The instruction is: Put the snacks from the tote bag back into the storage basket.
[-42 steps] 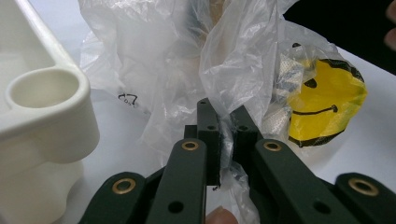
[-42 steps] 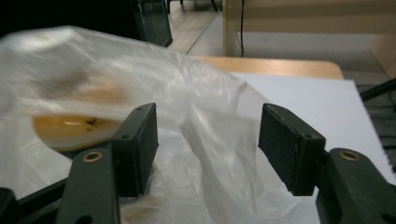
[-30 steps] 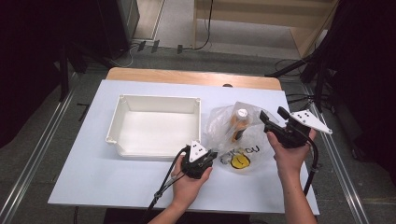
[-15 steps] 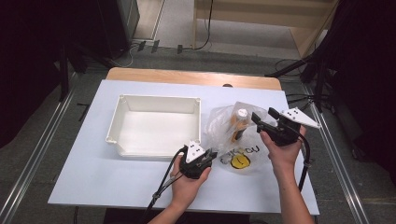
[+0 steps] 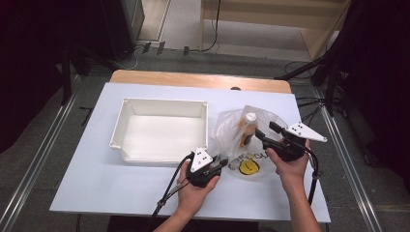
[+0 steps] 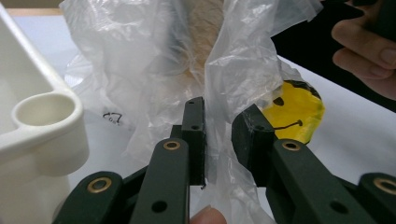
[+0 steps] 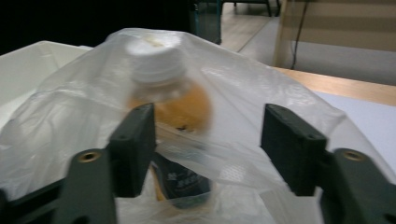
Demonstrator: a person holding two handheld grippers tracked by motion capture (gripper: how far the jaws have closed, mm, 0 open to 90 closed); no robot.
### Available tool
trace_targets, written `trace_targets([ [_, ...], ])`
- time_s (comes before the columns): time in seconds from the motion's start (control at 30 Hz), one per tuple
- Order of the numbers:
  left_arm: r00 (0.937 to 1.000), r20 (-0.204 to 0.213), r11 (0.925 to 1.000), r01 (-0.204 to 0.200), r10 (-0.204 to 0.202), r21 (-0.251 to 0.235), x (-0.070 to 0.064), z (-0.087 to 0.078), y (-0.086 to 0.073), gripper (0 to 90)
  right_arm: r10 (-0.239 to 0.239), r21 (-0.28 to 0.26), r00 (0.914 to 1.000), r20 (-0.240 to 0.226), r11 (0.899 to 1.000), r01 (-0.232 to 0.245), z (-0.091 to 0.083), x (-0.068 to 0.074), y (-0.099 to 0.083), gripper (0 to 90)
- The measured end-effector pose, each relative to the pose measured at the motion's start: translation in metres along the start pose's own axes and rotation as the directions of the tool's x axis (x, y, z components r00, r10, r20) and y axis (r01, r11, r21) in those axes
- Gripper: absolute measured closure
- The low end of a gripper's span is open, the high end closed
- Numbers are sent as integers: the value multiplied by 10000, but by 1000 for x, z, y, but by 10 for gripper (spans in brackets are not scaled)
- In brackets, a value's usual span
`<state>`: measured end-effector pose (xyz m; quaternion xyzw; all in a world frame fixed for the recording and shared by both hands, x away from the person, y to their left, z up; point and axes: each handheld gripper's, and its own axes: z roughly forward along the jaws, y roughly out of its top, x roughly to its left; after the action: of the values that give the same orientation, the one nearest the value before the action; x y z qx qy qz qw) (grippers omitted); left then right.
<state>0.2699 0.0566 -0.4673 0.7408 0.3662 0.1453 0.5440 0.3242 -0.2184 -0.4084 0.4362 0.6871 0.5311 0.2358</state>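
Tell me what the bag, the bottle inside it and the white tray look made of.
Bag: thin clear plastic film, glossy and crinkled. Bottle: probably clear plastic, orange contents, matte white cap; blurred behind film. Tray: likely rigid moulded plastic, smooth off-white, with rounded rim.

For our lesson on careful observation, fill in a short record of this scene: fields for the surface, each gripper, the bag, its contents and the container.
surface: white table
left gripper: fingers nearly closed around a fold of the plastic bag
right gripper: open, at the bag's right side
bag: clear, crumpled, yellow smiley print
contents: bottle, white cap, orange-brown contents
container: white tray, left of the bag
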Motion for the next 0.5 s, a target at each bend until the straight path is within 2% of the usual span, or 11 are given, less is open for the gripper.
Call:
trace_targets([
  [0.13,10000,67,9999,-49,49,-98,0,0,0,759,-330,-34,9987,-385,9995,329,0,5,0,661],
  [0.27,9999,114,9999,-66,68,-138,-1,-1,0,759,-787,22,9966,-243,9969,788,2,11,0,826],
  [0.33,9998,133,9998,-116,118,-170,-1,-1,0,759,-906,-68,9959,-23,9959,906,1,12,0,899],
  [0.43,9999,138,9997,-66,69,-241,-1,-1,0,760,-839,-163,9965,45,9963,839,0,13,1,900],
  [0.5,9999,162,9996,-31,36,-298,-1,-2,1,762,-961,-243,9952,168,9950,964,-1,13,1,900],
])
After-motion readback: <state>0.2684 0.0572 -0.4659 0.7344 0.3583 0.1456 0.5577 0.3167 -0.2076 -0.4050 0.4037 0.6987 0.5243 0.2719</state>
